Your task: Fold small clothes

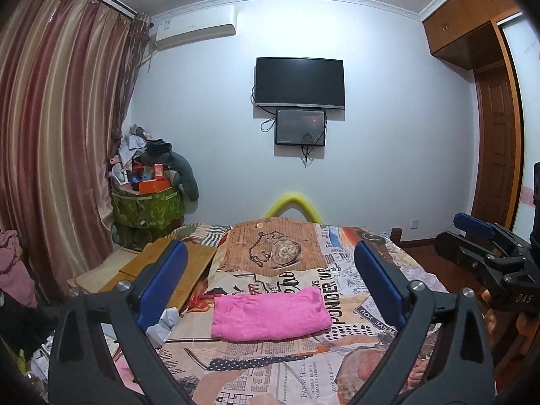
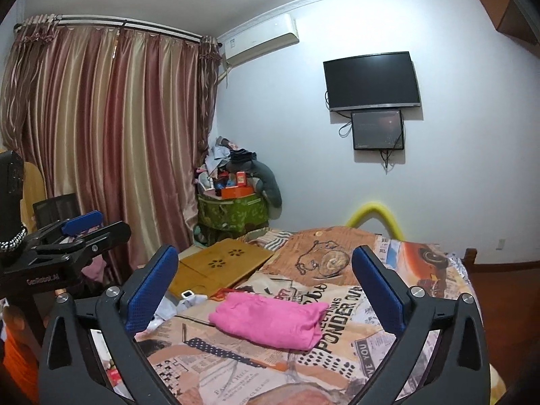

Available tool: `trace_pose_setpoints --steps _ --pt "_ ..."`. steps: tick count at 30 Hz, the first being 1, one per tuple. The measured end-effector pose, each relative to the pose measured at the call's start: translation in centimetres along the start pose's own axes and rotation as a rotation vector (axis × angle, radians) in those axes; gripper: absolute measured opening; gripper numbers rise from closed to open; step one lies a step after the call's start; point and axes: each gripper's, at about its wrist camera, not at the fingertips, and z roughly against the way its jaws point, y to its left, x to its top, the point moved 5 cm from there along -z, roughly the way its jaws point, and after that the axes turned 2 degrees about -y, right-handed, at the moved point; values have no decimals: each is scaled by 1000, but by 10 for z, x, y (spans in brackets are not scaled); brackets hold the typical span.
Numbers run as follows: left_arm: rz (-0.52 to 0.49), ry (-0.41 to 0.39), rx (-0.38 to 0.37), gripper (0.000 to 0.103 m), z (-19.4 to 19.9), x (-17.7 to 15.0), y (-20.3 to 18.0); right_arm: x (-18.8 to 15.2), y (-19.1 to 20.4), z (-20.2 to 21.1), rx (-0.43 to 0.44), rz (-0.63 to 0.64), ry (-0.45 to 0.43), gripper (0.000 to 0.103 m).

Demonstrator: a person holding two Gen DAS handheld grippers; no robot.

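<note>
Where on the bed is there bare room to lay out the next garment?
Free: the bedspread in front of the folded pink garment, and the stretch beyond it towards the yellow headboard pad. Crowded: the left edge, with the wooden lap desk and white clutter.

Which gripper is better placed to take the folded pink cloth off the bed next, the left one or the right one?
Neither much: the pink cloth lies folded on the bedspread, centred between both open grippers. Slightly the left gripper, which faces its long side squarely; the right gripper sees it at an angle.
</note>
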Motion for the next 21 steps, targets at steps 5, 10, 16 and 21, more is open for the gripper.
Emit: trace_pose_setpoints --steps 5,10,16,21 --pt "3 -2 -8 103 1 -1 -2 -1 -2 5 -7 -1 -2 102" --pt "8 0 -11 103 0 -2 -2 -3 0 9 -19 8 -5 102" --pt "19 3 -10 103 1 -4 -3 -4 0 12 -24 4 -5 102" --pt "24 6 -11 103 -1 -4 -2 -4 1 12 -23 6 -5 102"
